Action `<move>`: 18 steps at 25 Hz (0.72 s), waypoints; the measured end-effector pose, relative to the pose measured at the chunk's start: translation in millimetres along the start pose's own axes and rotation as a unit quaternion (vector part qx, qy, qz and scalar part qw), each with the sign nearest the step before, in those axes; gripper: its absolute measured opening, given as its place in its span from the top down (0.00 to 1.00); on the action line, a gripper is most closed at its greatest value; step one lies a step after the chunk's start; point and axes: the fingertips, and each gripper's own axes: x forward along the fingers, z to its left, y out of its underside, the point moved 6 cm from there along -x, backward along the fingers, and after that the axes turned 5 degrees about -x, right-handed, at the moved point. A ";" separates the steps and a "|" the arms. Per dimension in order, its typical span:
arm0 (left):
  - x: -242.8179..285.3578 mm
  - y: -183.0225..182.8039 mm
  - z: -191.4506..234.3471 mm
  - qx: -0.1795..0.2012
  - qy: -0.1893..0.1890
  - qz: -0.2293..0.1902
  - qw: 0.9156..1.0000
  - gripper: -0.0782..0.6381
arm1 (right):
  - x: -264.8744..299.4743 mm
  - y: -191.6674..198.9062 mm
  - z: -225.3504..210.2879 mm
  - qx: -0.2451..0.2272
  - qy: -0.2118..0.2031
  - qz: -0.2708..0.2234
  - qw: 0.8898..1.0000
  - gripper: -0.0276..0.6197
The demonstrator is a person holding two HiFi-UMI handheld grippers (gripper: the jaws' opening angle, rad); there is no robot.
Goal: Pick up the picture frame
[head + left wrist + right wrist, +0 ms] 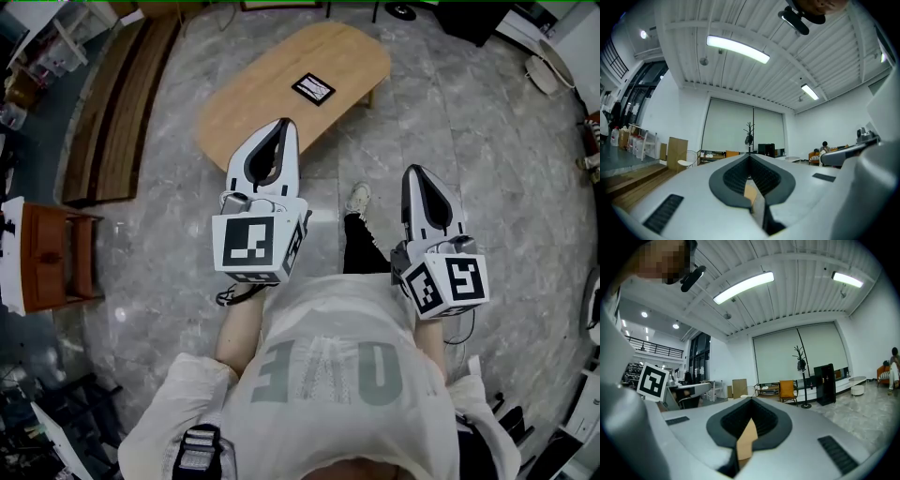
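Where the picture frame lies: flat on the oval wooden counter, right of its middle, dark-edged with a pale picture, touched by neither tongs.
Left tongs: drawn fully together, nothing between the pads; the left gripper view shows the pads meeting at the tips.
Right tongs: also pressed together and empty, as the right gripper view shows.
Frame from left tongs: at about 1 o'clock from the tips in the head view, near but apart.
Frame from right tongs: at about 10 o'clock, well apart.
Left tongs over counter: the tips overlap the counter's near edge in the head view.
Right tongs over floor: above the grey marbled floor, to the right of the counter.
Person: a pale shoe shows on the floor between the two tongs.
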 end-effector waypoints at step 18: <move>229.7 22.6 24.2 0.004 -0.050 0.044 0.998 0.88 | 240.1 -18.0 -132.5 0.015 -0.073 0.019 0.997 0.95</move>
